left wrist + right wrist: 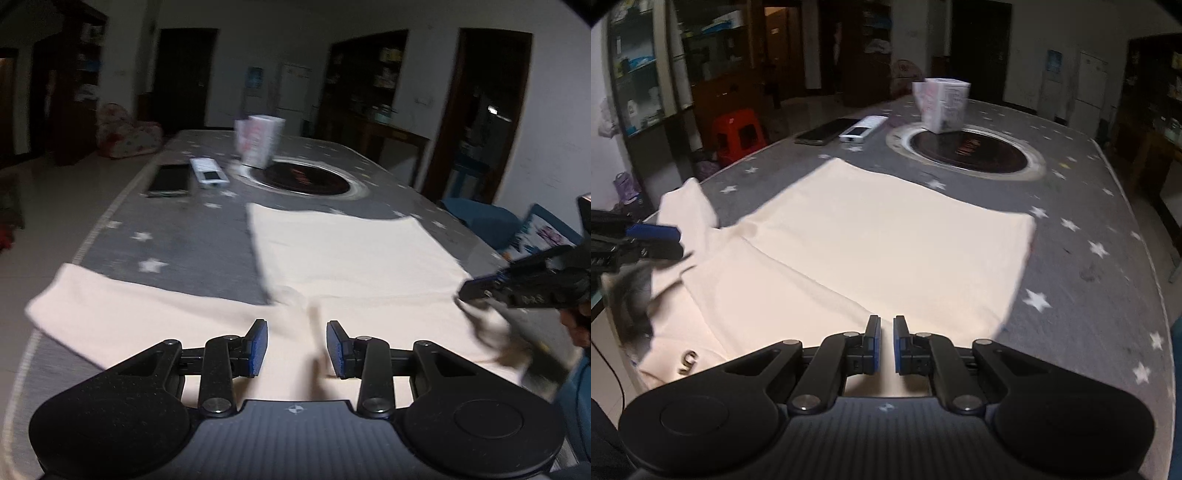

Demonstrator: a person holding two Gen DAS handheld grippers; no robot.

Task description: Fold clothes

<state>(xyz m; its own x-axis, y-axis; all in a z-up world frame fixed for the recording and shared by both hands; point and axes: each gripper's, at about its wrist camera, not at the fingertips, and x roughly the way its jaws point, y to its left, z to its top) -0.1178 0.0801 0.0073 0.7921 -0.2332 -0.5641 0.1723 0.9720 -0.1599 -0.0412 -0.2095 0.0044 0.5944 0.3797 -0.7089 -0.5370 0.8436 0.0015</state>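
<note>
- Left gripper [297, 349] sits with its blue pads well apart, nothing between them, poised over the near edge of the cream garment [354, 254]
- Right gripper [887, 345] has its pads drawn close with only a thin slit left; I cannot tell whether any cloth is caught there, though it looks empty from my seat
- From the left wrist view I see the right gripper coming in at the right edge, its tip just above a rumpled corner of the garment; the picture is blurred there, so I cannot say if it touches
- From the right wrist view the left gripper shows at the left edge, beside a raised fold of the same garment
- Cream garment lies spread flat on the grey star-patterned tablecloth [1082, 229], near my side of the table, one sleeve reaching out to the left; a small dark emblem [687, 362] shows on its near corner
- Beyond the garment I see a dark round inset [967, 149] in the table, with a white box [942, 105] standing at its far rim
- Left of the box, a white remote [208, 173] and a dark phone [170, 180] lie side by side
- A red stool [738, 133] stands on the floor past the table's left edge
</note>
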